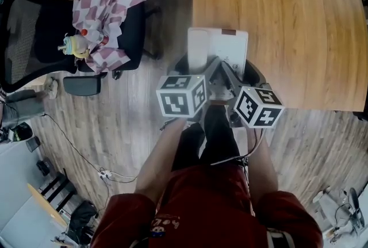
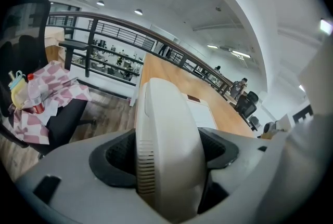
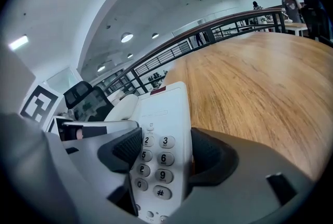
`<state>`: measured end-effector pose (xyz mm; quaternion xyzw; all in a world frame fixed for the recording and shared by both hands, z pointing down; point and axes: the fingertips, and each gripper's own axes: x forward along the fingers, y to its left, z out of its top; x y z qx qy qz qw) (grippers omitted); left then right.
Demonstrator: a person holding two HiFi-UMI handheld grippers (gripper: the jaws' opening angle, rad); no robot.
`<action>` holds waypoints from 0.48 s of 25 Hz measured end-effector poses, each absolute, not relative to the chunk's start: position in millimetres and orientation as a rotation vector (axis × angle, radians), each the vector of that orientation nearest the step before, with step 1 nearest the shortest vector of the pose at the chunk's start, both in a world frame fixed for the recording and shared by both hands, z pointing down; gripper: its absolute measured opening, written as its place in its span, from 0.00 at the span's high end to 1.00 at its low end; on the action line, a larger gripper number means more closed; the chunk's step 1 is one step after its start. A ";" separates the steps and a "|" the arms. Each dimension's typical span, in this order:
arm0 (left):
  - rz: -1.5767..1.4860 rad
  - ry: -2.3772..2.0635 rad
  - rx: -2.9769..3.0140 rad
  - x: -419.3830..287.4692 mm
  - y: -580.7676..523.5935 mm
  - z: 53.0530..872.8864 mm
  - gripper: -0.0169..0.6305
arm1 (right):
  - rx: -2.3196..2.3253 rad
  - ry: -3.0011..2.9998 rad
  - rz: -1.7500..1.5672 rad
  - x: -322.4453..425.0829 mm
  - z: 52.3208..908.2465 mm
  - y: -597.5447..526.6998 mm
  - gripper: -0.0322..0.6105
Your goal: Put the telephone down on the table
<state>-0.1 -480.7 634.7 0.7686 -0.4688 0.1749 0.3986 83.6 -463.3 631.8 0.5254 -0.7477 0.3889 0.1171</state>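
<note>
A white desk telephone (image 1: 221, 45) is held between both grippers over the near left part of the wooden table (image 1: 276, 22). Whether it touches the tabletop I cannot tell. My left gripper (image 1: 198, 65) is shut on the side that carries the handset (image 2: 166, 140), whose rounded shell fills the space between the left gripper's (image 2: 166, 158) black pads. My right gripper (image 1: 238, 71) is shut on the keypad side. In the right gripper view the number keys of the telephone (image 3: 161, 140) sit between the right gripper's (image 3: 158, 158) pads, with the table (image 3: 250, 82) stretching beyond.
A black office chair (image 1: 52, 28) stands left of the table with a pink checkered cloth (image 1: 106, 22), a bottle (image 2: 35, 95) and a small toy on it. Cables (image 1: 103, 172) lie on the wooden floor. A railing (image 2: 104, 36) runs behind the table.
</note>
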 end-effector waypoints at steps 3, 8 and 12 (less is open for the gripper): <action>0.437 -1.190 1.958 1.5 -480.3 634.7 0.39 | 1.552 -2.195 1.138 85.7 631.7 -462.5 0.50; 0.414 -1.195 1.986 0.9 -479.5 636.1 0.39 | 1.553 -2.215 1.119 85.5 633.1 -461.4 0.50; 0.434 -1.201 2.018 -0.2 -478.9 634.7 0.39 | 1.539 -2.224 1.057 84.8 631.4 -463.1 0.50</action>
